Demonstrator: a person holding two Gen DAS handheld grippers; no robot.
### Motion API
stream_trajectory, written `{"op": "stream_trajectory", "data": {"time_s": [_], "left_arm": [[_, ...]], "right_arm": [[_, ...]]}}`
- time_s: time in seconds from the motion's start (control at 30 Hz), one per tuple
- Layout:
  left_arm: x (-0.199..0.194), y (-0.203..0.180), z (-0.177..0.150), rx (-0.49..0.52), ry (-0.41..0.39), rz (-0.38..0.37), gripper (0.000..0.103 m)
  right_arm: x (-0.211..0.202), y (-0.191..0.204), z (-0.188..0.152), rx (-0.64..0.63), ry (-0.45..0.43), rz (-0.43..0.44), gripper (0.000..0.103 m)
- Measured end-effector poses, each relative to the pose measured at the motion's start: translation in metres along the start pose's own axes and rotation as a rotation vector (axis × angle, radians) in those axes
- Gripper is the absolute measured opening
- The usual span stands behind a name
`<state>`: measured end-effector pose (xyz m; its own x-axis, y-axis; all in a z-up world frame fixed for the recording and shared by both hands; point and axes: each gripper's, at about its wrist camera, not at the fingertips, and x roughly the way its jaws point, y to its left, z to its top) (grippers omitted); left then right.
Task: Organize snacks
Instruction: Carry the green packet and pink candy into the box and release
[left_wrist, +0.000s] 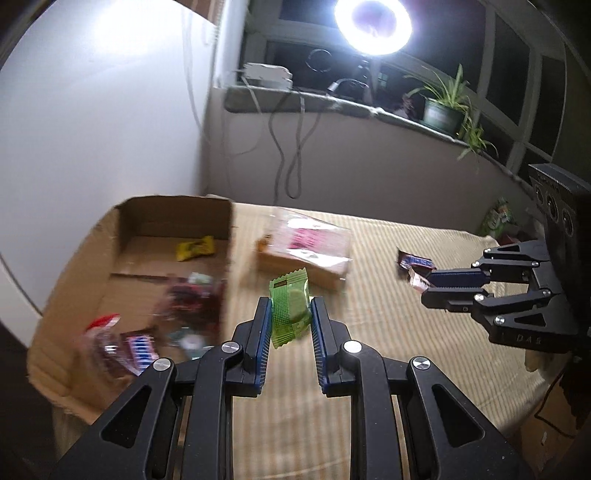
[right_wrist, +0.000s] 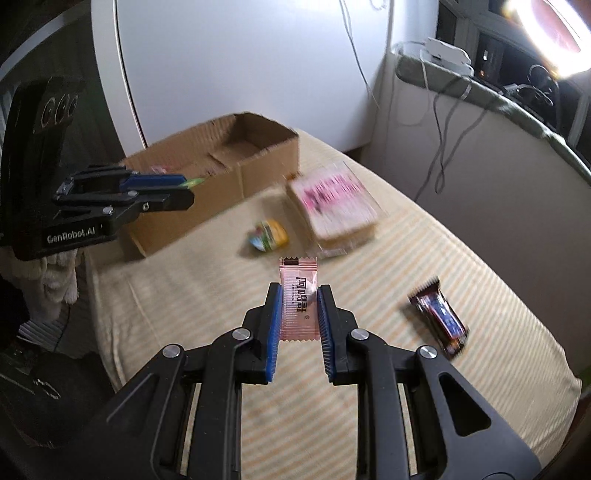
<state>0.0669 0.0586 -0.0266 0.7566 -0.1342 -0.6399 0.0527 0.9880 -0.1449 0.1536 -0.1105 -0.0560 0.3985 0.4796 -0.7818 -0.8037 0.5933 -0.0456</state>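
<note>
My left gripper (left_wrist: 290, 304) is shut on a green snack packet (left_wrist: 289, 308) and holds it above the striped cloth, just right of the open cardboard box (left_wrist: 140, 221). The box holds a yellow packet (left_wrist: 195, 248) and several blurred snacks. My right gripper (right_wrist: 299, 295) is shut on a pink snack packet (right_wrist: 298, 301) above the cloth. In the left wrist view the right gripper (left_wrist: 428, 291) is at the right, with the pink packet (left_wrist: 416, 278) between its fingers. In the right wrist view the left gripper (right_wrist: 184, 188) hovers by the box (right_wrist: 229, 166).
A wrapped pink-printed bread pack (right_wrist: 332, 206) lies mid-table beside the box. A small yellow-green snack (right_wrist: 269, 234) lies near it. A dark bar (right_wrist: 439, 319) lies at the right on the striped cloth (right_wrist: 369, 406). A windowsill with cables, a plant (left_wrist: 445, 107) and a ring light (left_wrist: 373, 24) stands behind.
</note>
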Motion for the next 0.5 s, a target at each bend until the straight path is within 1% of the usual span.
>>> {"op": "stream_trajectory", "data": {"time_s": [0.3, 0.5], "left_arm": [[-0.018, 0.041, -0.003, -0.034, -0.031, 0.069, 0.019], [-0.024, 0.063, -0.005, -0.055, -0.04, 0.103, 0.019]], "right_arm": [[0.023, 0.031, 0.05, -0.04, -0.031, 0.049, 0.02], [0.044, 0.05, 0.078, -0.07, -0.035, 0.079, 0.02]]}}
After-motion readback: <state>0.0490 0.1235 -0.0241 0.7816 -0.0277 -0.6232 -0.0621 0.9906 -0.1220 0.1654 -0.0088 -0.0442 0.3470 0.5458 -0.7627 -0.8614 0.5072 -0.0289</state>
